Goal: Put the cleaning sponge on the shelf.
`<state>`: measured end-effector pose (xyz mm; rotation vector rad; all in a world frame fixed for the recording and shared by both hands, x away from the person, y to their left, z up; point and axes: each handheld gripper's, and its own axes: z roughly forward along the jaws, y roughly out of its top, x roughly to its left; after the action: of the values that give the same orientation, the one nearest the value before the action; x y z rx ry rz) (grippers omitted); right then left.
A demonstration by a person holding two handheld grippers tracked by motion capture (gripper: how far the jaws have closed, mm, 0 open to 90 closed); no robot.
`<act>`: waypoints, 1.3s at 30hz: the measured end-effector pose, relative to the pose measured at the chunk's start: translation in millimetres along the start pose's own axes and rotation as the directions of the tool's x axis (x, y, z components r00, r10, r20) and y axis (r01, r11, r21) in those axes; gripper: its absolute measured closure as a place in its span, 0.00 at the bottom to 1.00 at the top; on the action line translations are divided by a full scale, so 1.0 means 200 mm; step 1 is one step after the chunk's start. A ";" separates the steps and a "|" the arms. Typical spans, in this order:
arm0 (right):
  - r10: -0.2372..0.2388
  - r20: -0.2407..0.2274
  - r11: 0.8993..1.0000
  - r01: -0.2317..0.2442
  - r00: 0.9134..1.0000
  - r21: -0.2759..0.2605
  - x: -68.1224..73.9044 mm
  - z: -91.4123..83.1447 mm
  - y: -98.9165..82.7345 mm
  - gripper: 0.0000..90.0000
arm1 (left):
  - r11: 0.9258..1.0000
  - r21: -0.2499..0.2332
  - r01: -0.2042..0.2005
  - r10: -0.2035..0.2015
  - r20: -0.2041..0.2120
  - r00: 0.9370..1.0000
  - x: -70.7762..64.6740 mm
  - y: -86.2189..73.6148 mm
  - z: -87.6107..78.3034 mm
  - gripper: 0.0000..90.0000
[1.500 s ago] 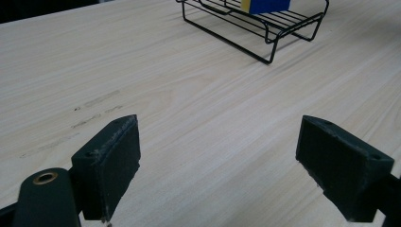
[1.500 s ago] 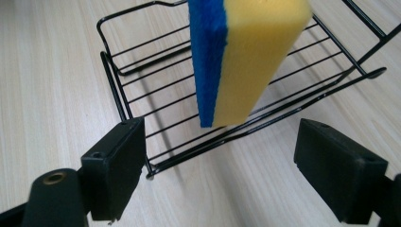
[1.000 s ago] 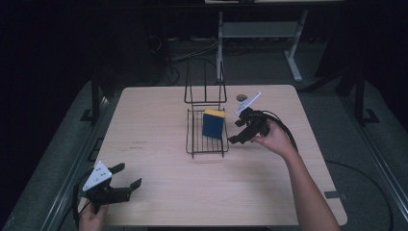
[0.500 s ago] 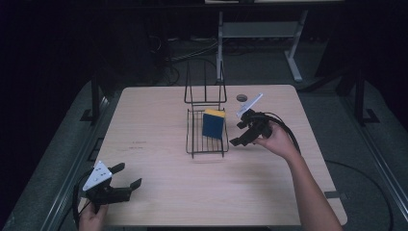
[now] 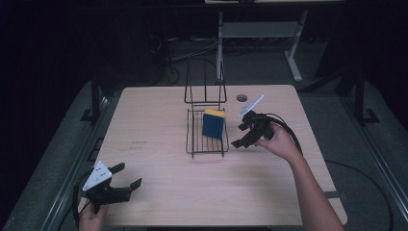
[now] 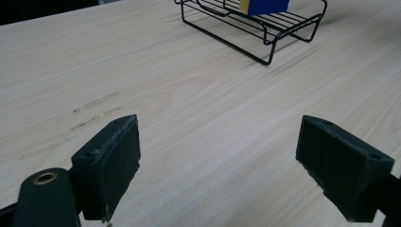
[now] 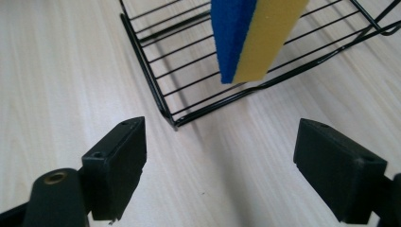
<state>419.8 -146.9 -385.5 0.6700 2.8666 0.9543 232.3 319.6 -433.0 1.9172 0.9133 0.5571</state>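
Note:
A black wire rack [image 5: 196, 130] lies in the middle of the wooden table [image 5: 159, 120]. A blue and yellow sponge [image 5: 213, 123] stands upright on it, near its right side. Just right of the rack a hand holds my right gripper [image 5: 240, 134] open and empty. In the right gripper view the sponge [image 7: 250, 38] and a corner of the rack [image 7: 156, 56] lie just ahead of the open gripper [image 7: 220, 175]. My left gripper [image 5: 127, 175] is open over the table's front left corner. Its own view shows bare wood between the open gripper [image 6: 217, 170] and the rack [image 6: 250, 33] farther off.
The rack's tall upright wire section [image 5: 206, 89] rises at its far end. A small dark round hole [image 5: 242, 97] sits in the tabletop behind the right gripper. Beyond the table's far edge stands a white metal frame [image 5: 260, 29] on a dark floor with cables.
The right gripper has drifted slightly toward the near side of the table, still open beside the rack. The left gripper and the sponge have not moved.

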 end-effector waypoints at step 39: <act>0.011 -0.011 1.000 -0.011 1.000 0.007 0.11 -0.01 -0.23 0.19 | 1.000 0.001 -0.002 0.002 -0.001 1.000 -0.01 0.00 0.00 0.16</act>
<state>381.8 -171.7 -407.8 0.6845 2.8800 0.9538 232.3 318.1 -433.0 1.9190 0.9133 0.5588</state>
